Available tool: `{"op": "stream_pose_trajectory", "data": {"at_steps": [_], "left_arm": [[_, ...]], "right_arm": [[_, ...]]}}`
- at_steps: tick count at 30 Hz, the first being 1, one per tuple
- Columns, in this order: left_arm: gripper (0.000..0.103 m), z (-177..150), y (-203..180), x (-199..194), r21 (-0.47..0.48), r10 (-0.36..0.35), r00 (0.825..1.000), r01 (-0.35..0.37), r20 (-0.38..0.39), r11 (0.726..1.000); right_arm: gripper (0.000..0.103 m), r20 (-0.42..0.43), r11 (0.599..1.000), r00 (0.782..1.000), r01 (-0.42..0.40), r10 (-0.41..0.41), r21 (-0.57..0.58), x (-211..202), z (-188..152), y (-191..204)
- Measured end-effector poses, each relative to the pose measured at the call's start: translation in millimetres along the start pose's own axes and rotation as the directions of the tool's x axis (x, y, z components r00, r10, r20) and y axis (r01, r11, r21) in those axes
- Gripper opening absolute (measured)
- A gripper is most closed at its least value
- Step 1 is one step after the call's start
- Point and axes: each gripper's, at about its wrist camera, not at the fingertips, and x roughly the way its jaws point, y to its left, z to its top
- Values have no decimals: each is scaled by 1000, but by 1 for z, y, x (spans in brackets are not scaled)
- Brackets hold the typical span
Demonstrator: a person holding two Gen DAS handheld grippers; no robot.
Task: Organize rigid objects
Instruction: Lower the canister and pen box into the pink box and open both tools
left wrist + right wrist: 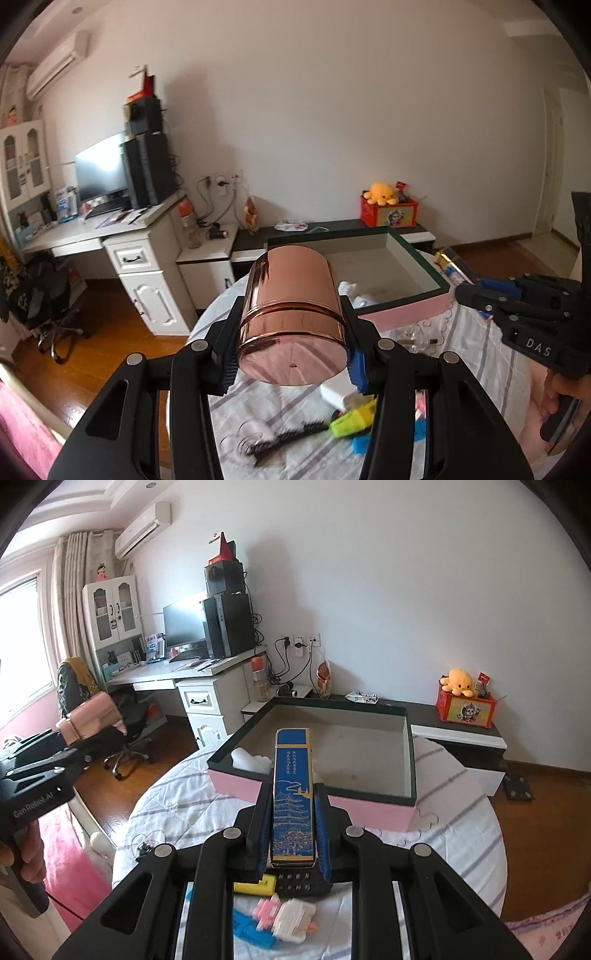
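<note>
the left gripper [291, 354] is pinching a shiny copper-coloured tin [291, 317] across its round body, lifted clear of the table and tipped so its flat bottom faces back toward the handle. the right gripper [293, 834] is pressed tight on a slim blue and gold box [293, 797], held by its lower end with the rest sticking out ahead. both hang over the round table [461, 834] in front of the big open box [369, 801], the one with pink sides and a dark rim, which holds only something white in a near corner.

what worries me is the tin: a smooth, curved, polished wall against flat pads gives little to bite on, so it could roll or slide out if the hand tilts more. the long box is gripped at one end, so a bump on the big box's rim could lever it loose. the two grippers sit near each other and might knock together going for the same opening.

the tin looks like hard metal, the slim box glossy printed card or tin, the tablecloth soft striped fabric, wrinkled, with small plastic bits [284, 919] lying loose on it.
</note>
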Motion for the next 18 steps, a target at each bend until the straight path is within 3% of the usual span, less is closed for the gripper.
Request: {"op": "stream_pose_trajectory", "data": {"at_steps": [10, 18], "left_arm": [[47, 42, -46, 94, 80, -90, 993, 96, -76, 992], [47, 46, -67, 180, 91, -125, 968, 148, -219, 985]], "right_arm": [[21, -56, 1000, 998, 20, -20, -15, 54, 22, -33], [21, -154, 998, 986, 63, -63, -8, 109, 21, -63]]}}
